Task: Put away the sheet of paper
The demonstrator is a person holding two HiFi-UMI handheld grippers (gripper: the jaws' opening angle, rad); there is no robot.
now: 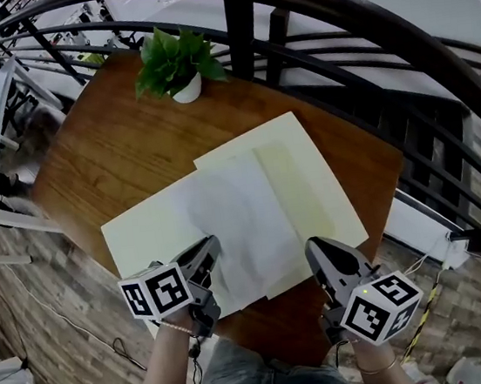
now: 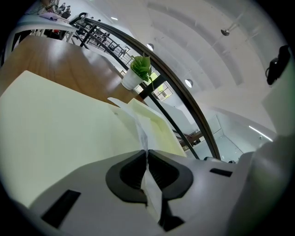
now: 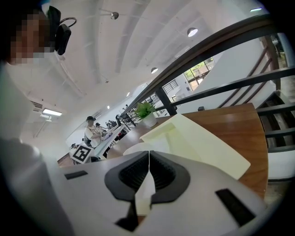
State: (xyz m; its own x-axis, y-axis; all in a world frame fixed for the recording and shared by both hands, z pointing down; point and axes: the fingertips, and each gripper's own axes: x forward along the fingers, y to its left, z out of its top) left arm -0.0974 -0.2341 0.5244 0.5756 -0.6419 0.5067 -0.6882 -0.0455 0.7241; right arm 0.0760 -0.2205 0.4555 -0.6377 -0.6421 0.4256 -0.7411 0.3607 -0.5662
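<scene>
— Where's the sheet point(image 1: 236, 222)?
— On the open folder point(image 1: 307, 160), which lies on the wooden worktop point(image 1: 112, 151), with a plant point(image 1: 173, 64) at the far edge.
— And the grippers?
— The left hand-held gripper point(image 1: 210, 247) is clenched on the sheet's near left edge. The right hand-held gripper point(image 1: 311, 246) is clenched too, with a pale strip, seemingly the sheet's near right edge, pinched between its jaws.
</scene>
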